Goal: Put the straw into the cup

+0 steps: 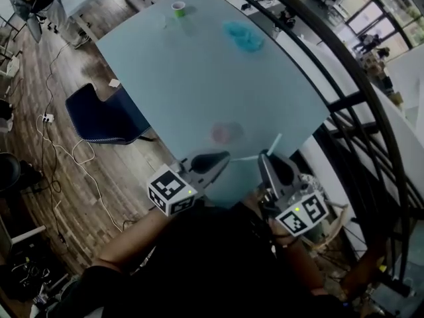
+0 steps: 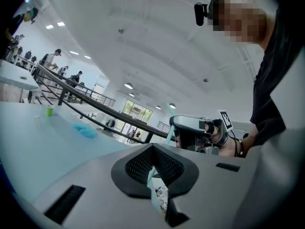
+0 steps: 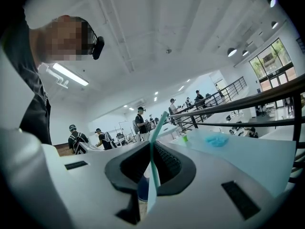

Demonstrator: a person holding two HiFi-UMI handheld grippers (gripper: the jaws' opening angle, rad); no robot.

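Bright overhead lighting, strong fisheye distortion, dark vignetted corners.

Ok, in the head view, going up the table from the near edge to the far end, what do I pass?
Straw, clear reddish cup, blue lump, small green cup.

Black short-sleeved shirt (image 1: 218,270), black headcam (image 2: 202,13)

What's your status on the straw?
Left gripper, right gripper: both shut on the straw. Straw in no cup yet; green cup far across table. Nothing seen blocking.
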